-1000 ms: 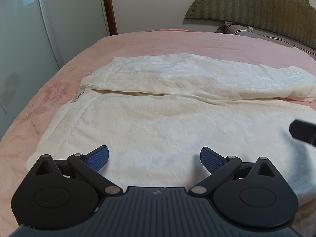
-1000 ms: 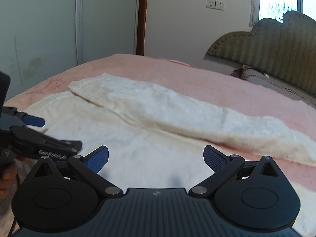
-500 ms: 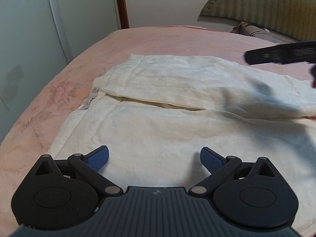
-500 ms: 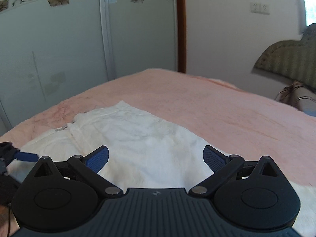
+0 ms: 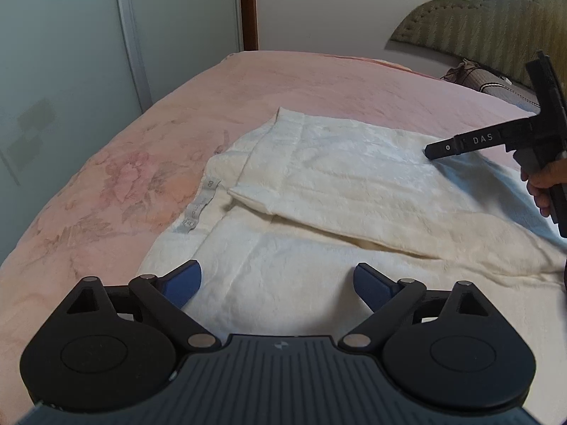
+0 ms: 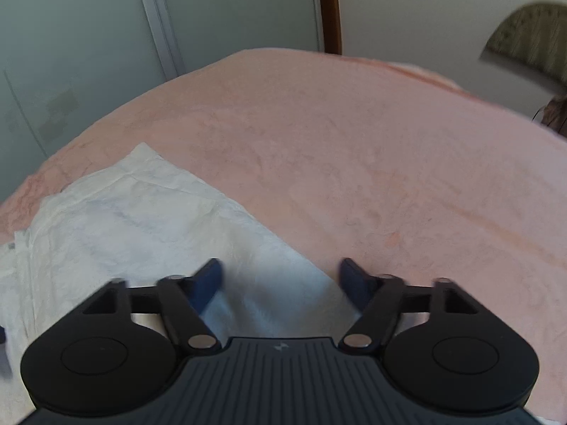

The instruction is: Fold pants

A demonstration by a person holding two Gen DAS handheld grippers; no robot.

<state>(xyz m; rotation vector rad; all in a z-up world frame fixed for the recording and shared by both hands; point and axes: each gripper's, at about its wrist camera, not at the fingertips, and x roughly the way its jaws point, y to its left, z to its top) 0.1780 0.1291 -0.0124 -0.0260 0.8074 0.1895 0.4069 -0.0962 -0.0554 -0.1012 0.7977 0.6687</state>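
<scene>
Cream-white plush pants [image 5: 319,191] lie flat on the pink bed, one leg folded over the other, a care label [image 5: 202,205] sticking out at the left edge. My left gripper [image 5: 278,281] is open and empty, low over the near part of the pants. My right gripper [image 6: 280,281] is open and empty, straddling the far edge of the upper leg [image 6: 141,219]. It also shows in the left wrist view [image 5: 460,145] at the right, held by a hand, over the far edge of the pants.
A pink floral bedspread [image 5: 124,177] covers the bed. Sliding wardrobe doors [image 5: 71,53] stand to the left. An olive padded headboard [image 5: 478,21] and a pillow [image 5: 496,85] are at the back right.
Both grippers moved left toward the pants' end. The right gripper dropped to the far edge of the upper leg and its jaws have narrowed slightly, still open.
</scene>
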